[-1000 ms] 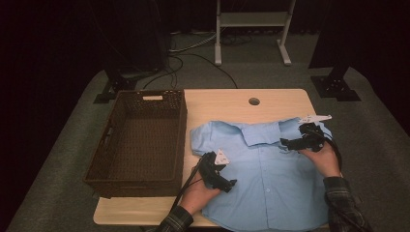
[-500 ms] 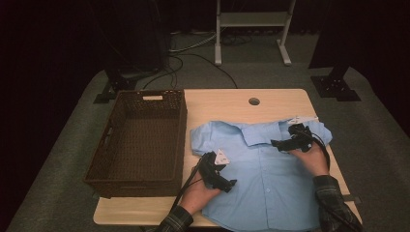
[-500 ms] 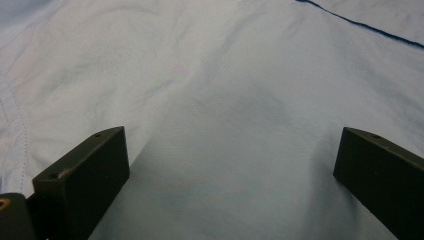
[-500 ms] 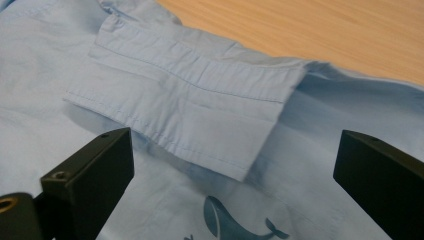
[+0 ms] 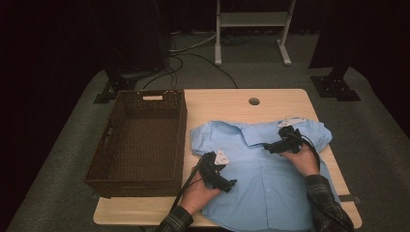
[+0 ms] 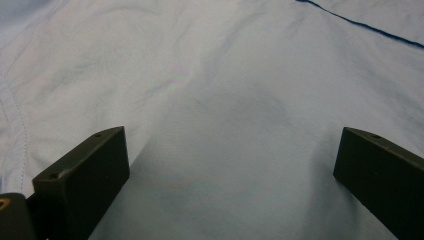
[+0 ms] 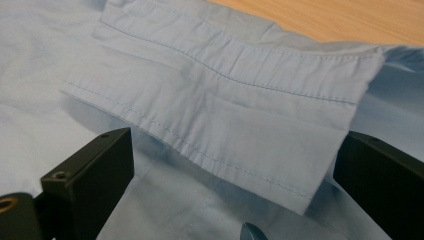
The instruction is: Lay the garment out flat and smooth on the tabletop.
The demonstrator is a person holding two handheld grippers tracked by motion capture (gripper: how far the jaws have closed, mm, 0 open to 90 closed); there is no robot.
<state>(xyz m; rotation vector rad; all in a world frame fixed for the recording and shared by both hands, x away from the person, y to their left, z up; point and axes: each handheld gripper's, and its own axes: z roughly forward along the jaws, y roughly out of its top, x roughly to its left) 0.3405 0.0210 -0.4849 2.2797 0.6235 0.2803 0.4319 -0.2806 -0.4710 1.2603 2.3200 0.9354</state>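
A light blue shirt [image 5: 270, 179] lies flat on the wooden table [image 5: 227, 104], collar toward the far edge. My left gripper [image 5: 231, 185] rests low on the shirt's left front, jaws wide apart over bare cloth [image 6: 230, 145]. My right gripper [image 5: 270, 147] sits just below the collar [image 5: 256, 134], pointing left. In the right gripper view the folded collar flap [image 7: 235, 110] lies between the open jaws, close ahead, with a bit of tabletop [image 7: 340, 20] beyond it. Nothing is clamped in either gripper.
A dark woven basket [image 5: 140, 140] stands on the table's left half, touching the shirt's left sleeve. A round cable hole [image 5: 254, 101] sits near the far edge. Beyond the table are a white stand [image 5: 251, 29] and cables on grey carpet.
My right gripper has slid left from the shirt's right shoulder to just under the collar. The left gripper has stayed in place.
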